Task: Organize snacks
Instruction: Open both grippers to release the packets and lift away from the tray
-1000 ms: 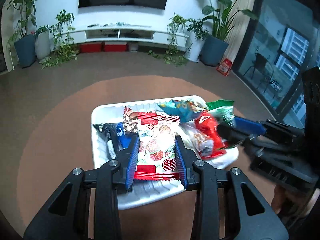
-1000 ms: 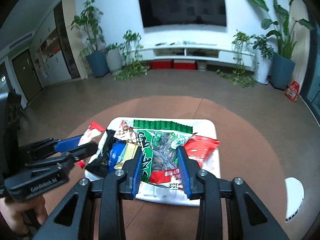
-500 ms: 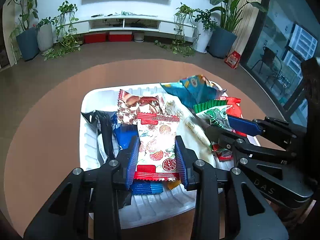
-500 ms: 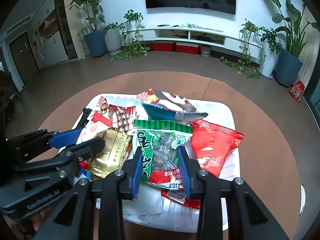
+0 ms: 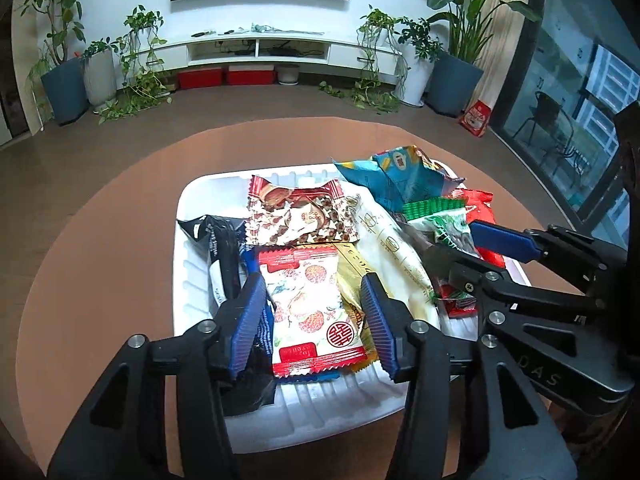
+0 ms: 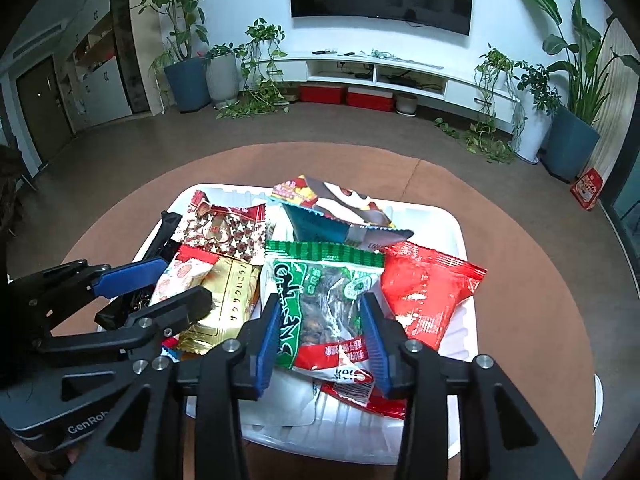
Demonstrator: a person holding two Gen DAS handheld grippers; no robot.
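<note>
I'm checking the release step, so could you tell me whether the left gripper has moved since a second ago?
Yes. The left gripper has come down toward the white tray, which now fills more of its view, and its jaws are opening around the strawberry packet.

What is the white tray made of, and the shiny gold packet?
The white tray looks like thin moulded plastic or foam: matte, with pressed ridges along its floor. The gold packet seems to be metallic foil film: it glints, creases, and has crimped ends.

Left gripper [image 5: 314, 312] and right gripper [image 6: 320, 332] side by side, angled downward, both jaws opening, blue pads spread.
</note>
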